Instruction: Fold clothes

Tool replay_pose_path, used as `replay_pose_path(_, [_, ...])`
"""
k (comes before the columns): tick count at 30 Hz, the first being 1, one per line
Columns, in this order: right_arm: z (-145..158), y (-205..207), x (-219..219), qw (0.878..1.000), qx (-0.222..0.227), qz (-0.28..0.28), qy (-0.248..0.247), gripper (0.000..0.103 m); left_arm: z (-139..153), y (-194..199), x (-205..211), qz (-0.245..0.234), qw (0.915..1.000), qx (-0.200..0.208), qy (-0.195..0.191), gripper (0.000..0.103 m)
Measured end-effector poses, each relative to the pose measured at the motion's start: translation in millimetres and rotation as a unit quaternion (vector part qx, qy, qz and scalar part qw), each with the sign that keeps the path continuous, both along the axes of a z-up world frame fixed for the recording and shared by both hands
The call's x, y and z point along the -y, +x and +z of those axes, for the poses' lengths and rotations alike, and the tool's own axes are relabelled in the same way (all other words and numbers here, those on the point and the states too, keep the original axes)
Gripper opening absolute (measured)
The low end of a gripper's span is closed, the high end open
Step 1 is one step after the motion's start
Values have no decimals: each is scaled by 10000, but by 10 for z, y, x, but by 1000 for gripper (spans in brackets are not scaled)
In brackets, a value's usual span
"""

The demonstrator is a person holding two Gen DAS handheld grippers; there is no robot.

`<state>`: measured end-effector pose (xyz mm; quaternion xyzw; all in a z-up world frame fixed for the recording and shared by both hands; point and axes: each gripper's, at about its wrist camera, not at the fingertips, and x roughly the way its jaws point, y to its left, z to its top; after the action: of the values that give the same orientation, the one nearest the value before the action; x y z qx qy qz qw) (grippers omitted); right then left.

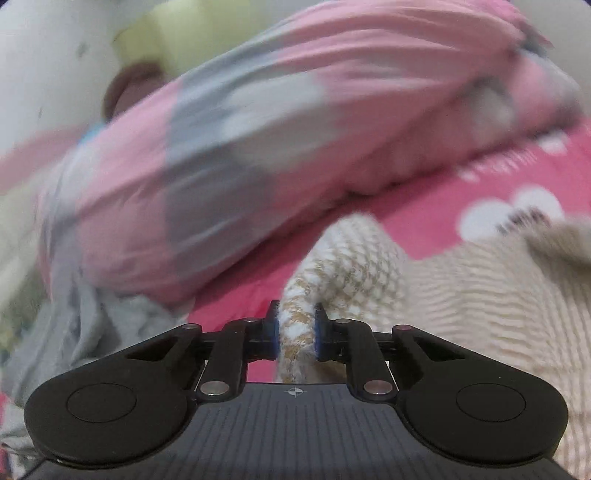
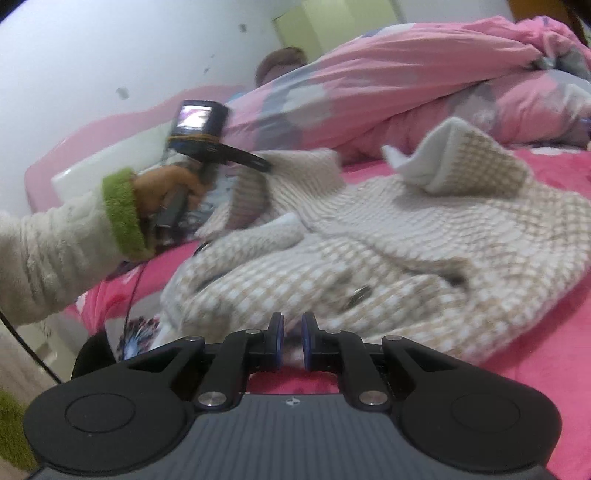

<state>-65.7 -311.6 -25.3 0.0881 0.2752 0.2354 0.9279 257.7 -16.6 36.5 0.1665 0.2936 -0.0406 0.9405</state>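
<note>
A bed covered by a bright pink sheet (image 2: 546, 387) with white printed shapes fills both views, and a pale wall (image 2: 110, 44) with small dark marks rises behind it. A pink headboard (image 2: 74, 144) runs along the wall, and a yellow-green panel (image 2: 332, 22) shows at the top of the room. A bulky pink quilt (image 2: 388, 70) with grey and white patches is heaped along the far side of the bed.

The task's thing, a beige-and-white checked knit garment (image 2: 388, 251), lies spread and rumpled on the sheet in front of the quilt, one corner standing up to show a white lining.

The left wrist view is blurred. It shows the left gripper (image 1: 295, 328) closed tight on a raised fold of the garment, the knit squeezed between both blue pads. A grey cloth (image 1: 74, 325) lies bunched at the lower left, under the quilt's edge; this view alone shows it.

The right wrist view is sharper and shows more. The right gripper (image 2: 292, 343) sits at the near hem of the garment with its jaws nearly together, a narrow gap between the pads; whether fabric is caught there I cannot tell. Only here does the person's left hand (image 2: 162, 192) appear, in a fluffy cream sleeve (image 2: 55, 251) with a green cuff, holding the other gripper's handle with its small lit screen, at the garment's far left edge
</note>
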Motion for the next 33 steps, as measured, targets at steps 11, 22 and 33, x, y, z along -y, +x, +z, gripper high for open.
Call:
replay_pose_path(11, [214, 703, -132, 9929, 459, -626, -903, 27, -488, 152, -441, 500, 9895, -669, -1180, 53])
replay_pose_path(22, [-279, 1879, -952, 9691, -198, 332, -2435, 63, -115, -919, -653, -15, 9824, -129, -1865, 66])
replay_pose_path(33, [-129, 2071, -703, 9862, -668, -89, -1511, 50, -123, -1684, -314, -840, 9754, 49, -2036, 74])
